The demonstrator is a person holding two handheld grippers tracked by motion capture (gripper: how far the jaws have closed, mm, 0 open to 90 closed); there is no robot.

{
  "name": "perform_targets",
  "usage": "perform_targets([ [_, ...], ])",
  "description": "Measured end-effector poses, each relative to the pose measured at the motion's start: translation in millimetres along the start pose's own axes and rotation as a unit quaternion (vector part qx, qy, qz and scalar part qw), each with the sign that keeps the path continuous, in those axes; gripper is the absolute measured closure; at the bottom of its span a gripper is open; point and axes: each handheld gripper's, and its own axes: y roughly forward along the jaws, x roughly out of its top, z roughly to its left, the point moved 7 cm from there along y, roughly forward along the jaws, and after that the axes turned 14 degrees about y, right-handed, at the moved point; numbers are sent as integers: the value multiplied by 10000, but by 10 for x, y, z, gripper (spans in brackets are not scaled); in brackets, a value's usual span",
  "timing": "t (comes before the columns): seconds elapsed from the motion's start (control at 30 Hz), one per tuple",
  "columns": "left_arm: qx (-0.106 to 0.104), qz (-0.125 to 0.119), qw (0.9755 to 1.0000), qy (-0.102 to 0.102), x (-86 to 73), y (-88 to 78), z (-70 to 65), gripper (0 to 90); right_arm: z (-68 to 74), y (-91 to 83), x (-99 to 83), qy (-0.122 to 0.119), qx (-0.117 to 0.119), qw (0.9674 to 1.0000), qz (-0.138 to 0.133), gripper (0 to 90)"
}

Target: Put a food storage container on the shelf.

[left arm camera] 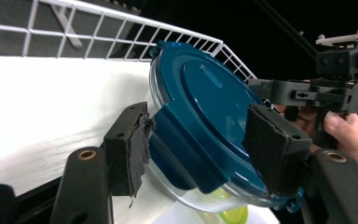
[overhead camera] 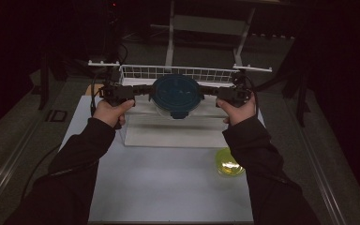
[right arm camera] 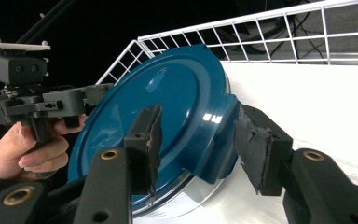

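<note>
A round clear container with a dark blue clip lid (overhead camera: 176,95) stands on a white board (overhead camera: 168,133) in front of a white wire rack (overhead camera: 168,72). My left gripper (overhead camera: 147,92) reaches its left side, my right gripper (overhead camera: 207,91) its right side. In the left gripper view the lid (left arm camera: 200,107) has a side clip tab (left arm camera: 186,149) between the jaws of the left gripper (left arm camera: 198,135); one pad grazes it and the other stands off. In the right gripper view the right gripper (right arm camera: 198,133) straddles the opposite tab (right arm camera: 219,140), with a gap at one pad. Both stand open.
A small yellow-green bowl (overhead camera: 228,162) sits on the white table near my right forearm. The wire rack (right arm camera: 284,32) fences the board's far edge. Dark floor and a metal frame lie beyond. The near half of the table top is bare white.
</note>
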Motion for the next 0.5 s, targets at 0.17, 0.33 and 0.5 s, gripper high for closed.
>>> perform_targets([
  [0.17,-41,-150,9990,427,-29,-101,-116,354,73,-58,-58,-222,18,9997,-54,503],
  [0.33,-214,-251,9958,856,-112,-219,-296,238,205,-154,-183,-648,-123,9978,-104,480],
  [0.5,-148,-261,9938,1074,-249,-291,-417,123,296,-229,-353,-839,33,9964,-98,543],
])
